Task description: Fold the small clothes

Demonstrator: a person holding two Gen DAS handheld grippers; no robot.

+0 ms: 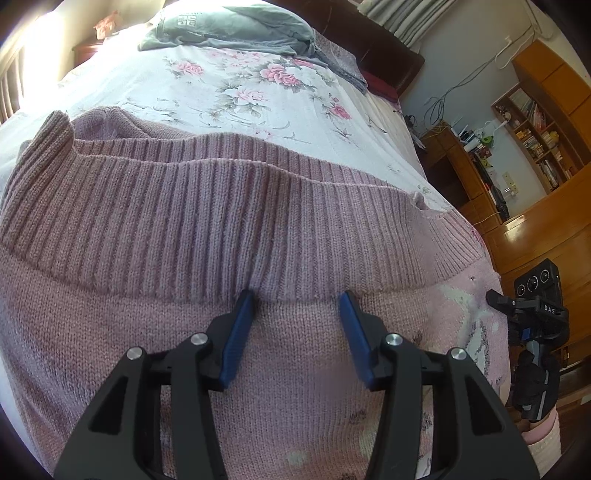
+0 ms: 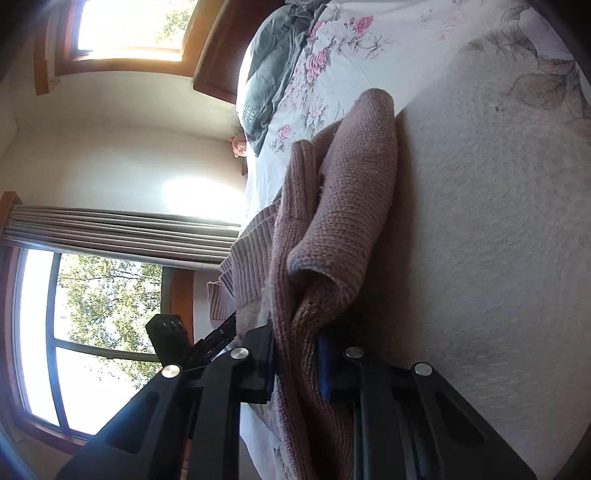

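Now we pinch the dusty-pink knitted sweater point(image 2: 332, 221) at frame bottom with our right gripper point(image 2: 295, 363), lifting an edge to fold; our left gripper point(image 1: 295, 332), fingers spread, hovers mid-frame over its ribbed hem on the floral bed point(image 1: 229, 85).

A bed point(image 1: 258, 107) fills most of the left wrist view, covered by a white sheet point(image 1: 236, 110) printed with pink roses. At its far end lies a crumpled grey garment point(image 1: 236, 31) with a pale square logo, just beside a dark wooden headboard point(image 1: 373, 44). To the right stand wooden bookshelves point(image 1: 532, 136) crowded with books, and loose cables point(image 1: 465, 81) hang on the wall — grey, plain. The right wrist view shows bright windows point(image 2: 88, 332) with trees outside and a pleated curtain point(image 2: 122, 232).
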